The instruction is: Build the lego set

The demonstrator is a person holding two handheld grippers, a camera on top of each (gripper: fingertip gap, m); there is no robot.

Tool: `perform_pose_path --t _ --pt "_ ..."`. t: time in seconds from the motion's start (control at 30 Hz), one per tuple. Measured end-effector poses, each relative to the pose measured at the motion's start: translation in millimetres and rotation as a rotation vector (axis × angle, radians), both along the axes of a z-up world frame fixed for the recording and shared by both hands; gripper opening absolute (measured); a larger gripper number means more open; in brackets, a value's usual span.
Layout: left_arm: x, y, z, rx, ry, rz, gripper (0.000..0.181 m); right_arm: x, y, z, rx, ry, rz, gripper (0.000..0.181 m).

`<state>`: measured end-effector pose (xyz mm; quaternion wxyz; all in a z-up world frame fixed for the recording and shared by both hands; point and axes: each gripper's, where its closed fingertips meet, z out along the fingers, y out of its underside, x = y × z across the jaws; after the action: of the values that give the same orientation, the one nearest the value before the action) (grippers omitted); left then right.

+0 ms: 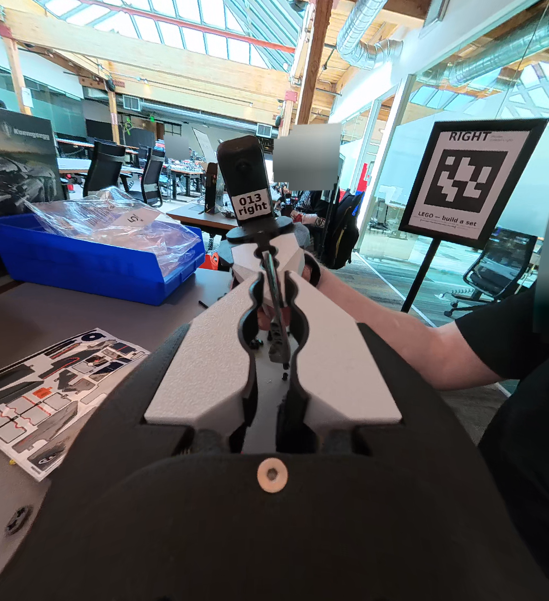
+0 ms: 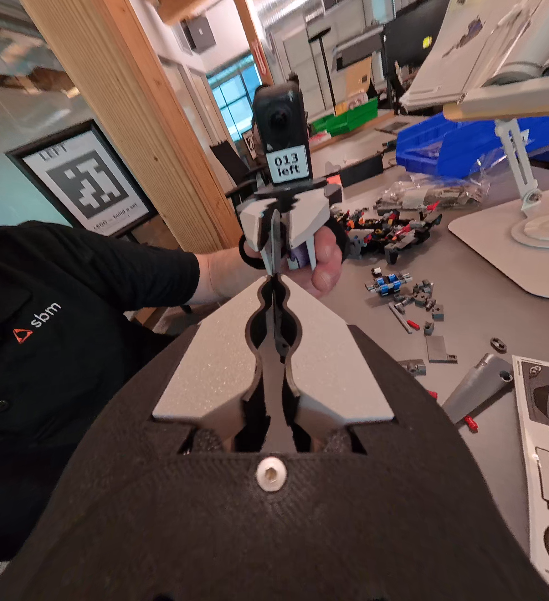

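A thin dark grey lego piece [image 1: 278, 331] hangs in the air between my two grippers, which face each other tip to tip. My right gripper [image 2: 274, 279] is shut on one end of it; in the left wrist view the right gripper [image 1: 268, 257] shows straight ahead. My left gripper [image 1: 272, 283] is narrowly open, with a finger on each side of the piece's other end. In the right wrist view the left gripper [image 2: 289, 268] shows with the piece [image 2: 273, 240] lying against one finger and a gap to the other. Both are held above the grey table [image 2: 380, 341].
A blue bin [image 1: 97, 270] with a clear bag stands at the back left. A sticker sheet [image 1: 39, 390] lies on the table. Loose lego pieces [image 2: 406, 292], a part-built model [image 2: 396, 227], a grey wedge panel [image 2: 474, 387] and a white book stand [image 2: 527, 227] lie right of the grippers. The grippers are tip to tip, or close to it.
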<state>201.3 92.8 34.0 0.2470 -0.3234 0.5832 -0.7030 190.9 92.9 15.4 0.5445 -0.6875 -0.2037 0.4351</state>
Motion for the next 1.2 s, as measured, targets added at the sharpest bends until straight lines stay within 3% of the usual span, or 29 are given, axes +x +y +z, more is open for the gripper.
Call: perform_pose_path --t 0.13,0.27,0.4,0.47,0.67,0.87,1.0,1.1,1.2 --pt "0 -1 0 0.022 0.000 0.023 0.000 0 4 -2 0.006 -0.060 -0.049 0.001" --pt "2 8 5 -0.024 -0.012 0.060 0.000 0 12 -11 0.011 -0.159 -0.119 0.030" --pt "-1 11 11 -0.064 -0.024 0.057 0.000 -7 15 -17 0.018 -0.201 -0.107 0.025" --pt "-1 10 11 -0.061 -0.027 0.057 0.000 -10 18 -20 0.020 -0.216 -0.102 0.005" --pt "-1 20 16 -0.118 -0.053 0.087 0.000 -11 16 -16 0.011 -0.127 -0.067 0.014" --pt "-2 31 20 -0.161 -0.078 0.114 0.000 -3 22 -9 0.030 -0.070 -0.088 0.005" --pt "1 35 17 -0.155 -0.074 0.127 0.000 1 22 -9 -0.009 -0.114 -0.077 0.005" --pt "3 34 11 -0.153 -0.057 0.114 0.000 4 14 -10 -0.111 -0.162 0.007 0.005" --pt "6 31 6 -0.139 -0.030 0.111 0.000 17 12 -14 -0.203 -0.296 0.038 0.004"
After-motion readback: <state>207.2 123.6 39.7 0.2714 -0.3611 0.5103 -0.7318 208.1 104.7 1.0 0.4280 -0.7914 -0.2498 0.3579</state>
